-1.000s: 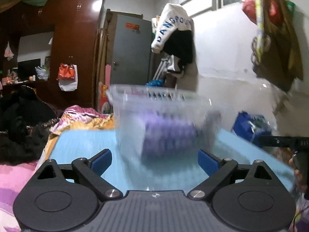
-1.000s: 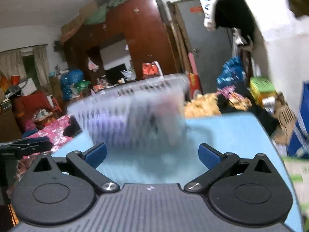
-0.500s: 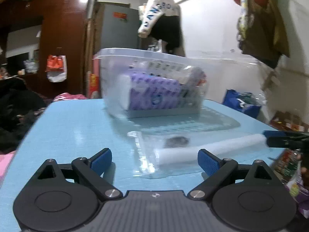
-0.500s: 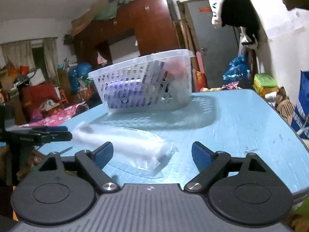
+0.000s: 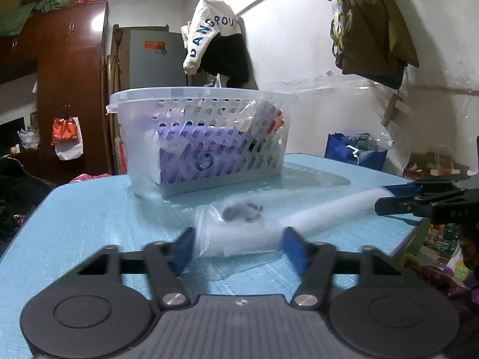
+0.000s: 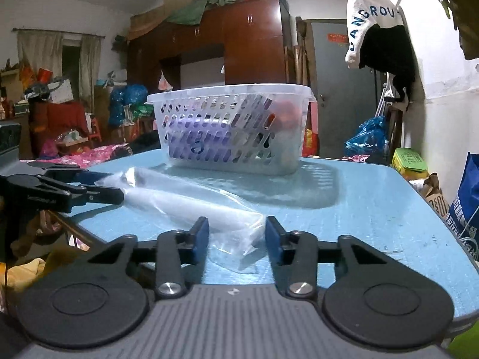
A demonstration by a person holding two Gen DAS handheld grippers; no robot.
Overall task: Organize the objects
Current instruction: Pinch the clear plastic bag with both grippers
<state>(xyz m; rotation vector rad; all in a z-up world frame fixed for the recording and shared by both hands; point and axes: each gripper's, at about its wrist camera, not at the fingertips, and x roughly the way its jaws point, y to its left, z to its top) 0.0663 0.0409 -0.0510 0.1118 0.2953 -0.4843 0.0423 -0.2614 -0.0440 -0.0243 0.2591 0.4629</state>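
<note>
In the left wrist view, the left gripper (image 5: 238,246) is sitting at the bottom centre of the frame, its blue pads (image 5: 183,249) closing in on one end of a white roll in a clear plastic bag (image 5: 248,234). The pads are blurred, and I cannot tell whether they are actually pressing the bag or only flanking it. The bagged roll is lying on the blue table (image 5: 89,218), running from the centre toward the right edge of the frame, where the right gripper (image 5: 398,196) is reaching in at its far end. Above it, in the middle of the frame, a translucent perforated basket (image 5: 197,137) is standing on the table, holding a purple package (image 5: 197,152) and other items too unclear to name.

In the right wrist view, the right gripper (image 6: 236,236) is occupying the bottom centre, its blue pads (image 6: 201,236) standing on either side of the near end of the bagged roll (image 6: 191,203). Here too I cannot tell if they are clamping it or merely touching the loose plastic. The roll is stretching toward the left middle of the frame, where the left gripper (image 6: 98,190) is meeting its other end. The basket (image 6: 233,128) is sitting beyond it, centre frame, on the table (image 6: 374,209).
</note>
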